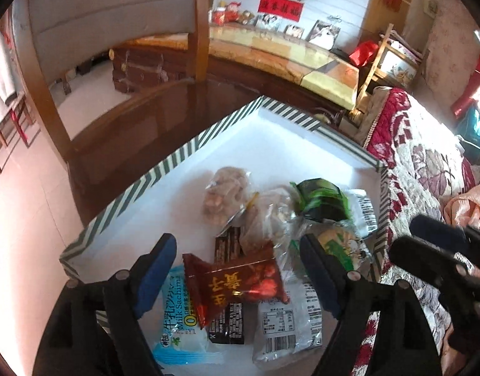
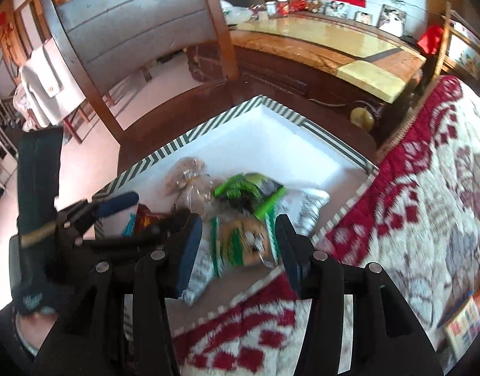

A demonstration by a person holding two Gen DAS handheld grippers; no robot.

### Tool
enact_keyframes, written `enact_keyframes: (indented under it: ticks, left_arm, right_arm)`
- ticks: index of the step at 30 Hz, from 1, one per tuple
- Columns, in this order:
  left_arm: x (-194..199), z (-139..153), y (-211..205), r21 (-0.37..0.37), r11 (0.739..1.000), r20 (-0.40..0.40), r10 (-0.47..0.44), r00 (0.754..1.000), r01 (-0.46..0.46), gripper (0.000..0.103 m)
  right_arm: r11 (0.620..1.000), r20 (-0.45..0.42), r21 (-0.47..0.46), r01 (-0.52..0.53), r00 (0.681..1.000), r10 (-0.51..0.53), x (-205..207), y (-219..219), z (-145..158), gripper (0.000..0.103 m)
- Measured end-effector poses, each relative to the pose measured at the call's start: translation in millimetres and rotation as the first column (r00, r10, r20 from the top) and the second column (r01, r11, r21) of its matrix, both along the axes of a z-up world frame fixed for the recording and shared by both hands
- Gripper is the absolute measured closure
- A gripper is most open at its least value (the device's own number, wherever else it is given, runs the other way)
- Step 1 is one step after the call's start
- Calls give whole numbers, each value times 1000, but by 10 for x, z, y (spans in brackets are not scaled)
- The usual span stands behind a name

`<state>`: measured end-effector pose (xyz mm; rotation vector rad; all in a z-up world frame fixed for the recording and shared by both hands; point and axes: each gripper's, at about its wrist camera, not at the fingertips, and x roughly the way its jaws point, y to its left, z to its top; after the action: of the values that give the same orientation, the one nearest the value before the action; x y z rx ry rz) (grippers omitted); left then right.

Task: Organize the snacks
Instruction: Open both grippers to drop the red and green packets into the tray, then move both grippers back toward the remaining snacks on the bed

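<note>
A white box with a green-striped rim point(image 1: 177, 153) holds several snack packets. In the left wrist view my left gripper point(image 1: 237, 269) is open above a red packet point(image 1: 240, 279), a blue Milk Sachima packet point(image 1: 177, 316), a dark brown packet point(image 1: 229, 319) and a clear packet with a label point(image 1: 287, 322). A green packet point(image 1: 321, 200) and clear-wrapped pastries point(image 1: 224, 191) lie farther in. My right gripper point(image 2: 238, 247) is open over a green and yellow packet point(image 2: 240, 238) near the box's rim point(image 2: 164, 153); it also shows in the left wrist view point(image 1: 428, 241).
The box sits on a dark wooden table point(image 1: 164, 109) next to a red and white floral blanket point(image 2: 412, 206). A wooden chair point(image 2: 121, 31) stands behind the table. A long cabinet with photo frames point(image 1: 287, 50) runs along the far wall.
</note>
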<state>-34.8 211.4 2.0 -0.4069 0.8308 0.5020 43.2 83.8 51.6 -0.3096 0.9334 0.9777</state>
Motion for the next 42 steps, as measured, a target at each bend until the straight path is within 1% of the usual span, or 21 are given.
enact_keyframes:
  ticks: [4, 6, 8, 15, 23, 33, 42]
  left_arm:
    - [16, 84, -168, 65, 997, 34, -51, 998, 49, 16]
    - [19, 111, -242, 84, 994, 44, -76, 996, 72, 13]
    - [29, 121, -306, 89, 992, 46, -96, 994, 91, 13]
    - [77, 110, -665, 106, 980, 9, -172, 985, 170, 13]
    - [167, 141, -1194, 126, 948, -14, -294, 956, 293, 13]
    - [319, 123, -1743, 123, 907, -35, -402, 915, 403, 13]
    - [494, 59, -2152, 109, 867, -56, -483, 874, 486, 13]
  right_arm:
    - [998, -18, 10, 54, 998, -54, -41, -317, -21, 55]
    - [997, -31, 11, 81, 996, -81, -55, -481, -47, 55]
    - [995, -35, 7, 101, 994, -100, -88, -618, -61, 55]
    - [986, -43, -2, 164, 985, -164, -162, -1104, -127, 55]
    - [971, -45, -13, 238, 970, -238, -168, -1642, -198, 55]
    - [932, -51, -26, 362, 930, -363, -81, -2304, -248, 55]
    - [871, -59, -58, 487, 870, -490, 37, -2909, -335, 55]
